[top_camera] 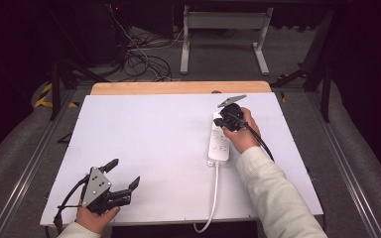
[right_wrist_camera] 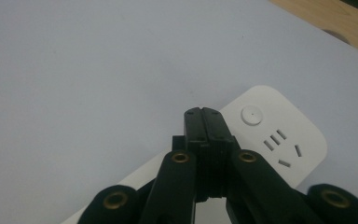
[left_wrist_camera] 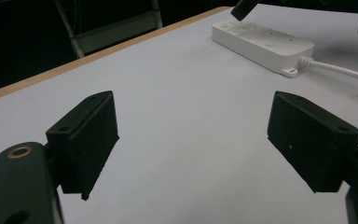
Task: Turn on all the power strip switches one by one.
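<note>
A white power strip (top_camera: 219, 145) lies on the right half of the white table top (top_camera: 149, 134), and its cable (top_camera: 214, 191) runs off the near edge. My right gripper (top_camera: 218, 121) is shut with nothing between its jaws. It hovers over the strip's far end. In the right gripper view the closed tips (right_wrist_camera: 204, 113) sit just left of the strip's round button (right_wrist_camera: 252, 115) and a socket; whether they touch the power strip (right_wrist_camera: 284, 144) I cannot tell. My left gripper (top_camera: 124, 173) stands open and empty at the near left corner. The left gripper view shows its jaws (left_wrist_camera: 193, 135) wide apart over bare table, the power strip (left_wrist_camera: 263, 42) far off.
A wooden strip (top_camera: 178, 88) borders the table's far edge. Beyond it on the floor are tangled cables (top_camera: 139, 59) and a grey metal stand (top_camera: 223, 34). A pale sleeve (top_camera: 273, 193) reaches in from the bottom right.
</note>
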A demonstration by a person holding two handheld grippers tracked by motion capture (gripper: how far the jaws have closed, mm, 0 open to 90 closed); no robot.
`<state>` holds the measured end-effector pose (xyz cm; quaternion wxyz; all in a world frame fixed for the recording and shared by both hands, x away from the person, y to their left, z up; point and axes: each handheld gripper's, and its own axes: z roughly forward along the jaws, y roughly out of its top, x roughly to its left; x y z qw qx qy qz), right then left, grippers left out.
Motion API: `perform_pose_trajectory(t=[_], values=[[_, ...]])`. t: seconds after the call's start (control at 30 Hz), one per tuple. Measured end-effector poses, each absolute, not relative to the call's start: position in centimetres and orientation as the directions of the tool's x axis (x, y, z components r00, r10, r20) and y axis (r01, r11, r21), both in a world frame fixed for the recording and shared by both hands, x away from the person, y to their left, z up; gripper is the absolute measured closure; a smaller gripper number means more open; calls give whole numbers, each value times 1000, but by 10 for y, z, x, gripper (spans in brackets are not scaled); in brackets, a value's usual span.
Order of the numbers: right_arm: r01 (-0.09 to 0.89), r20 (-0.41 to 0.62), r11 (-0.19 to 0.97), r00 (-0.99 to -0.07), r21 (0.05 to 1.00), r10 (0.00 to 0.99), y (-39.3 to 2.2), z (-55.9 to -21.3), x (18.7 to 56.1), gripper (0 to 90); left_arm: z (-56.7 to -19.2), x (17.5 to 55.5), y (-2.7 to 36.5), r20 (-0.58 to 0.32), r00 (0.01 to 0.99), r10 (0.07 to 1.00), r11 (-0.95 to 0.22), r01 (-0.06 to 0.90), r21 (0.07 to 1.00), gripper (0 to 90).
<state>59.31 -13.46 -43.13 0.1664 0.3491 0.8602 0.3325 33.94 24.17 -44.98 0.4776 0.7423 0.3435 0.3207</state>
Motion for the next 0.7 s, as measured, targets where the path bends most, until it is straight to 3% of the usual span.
perform_pose_trajectory(t=[0.7], values=[[512,-64,539,-683,669,728,-132,-446,602,900,-449,339,243,149,557,817,-306,199,931,165]])
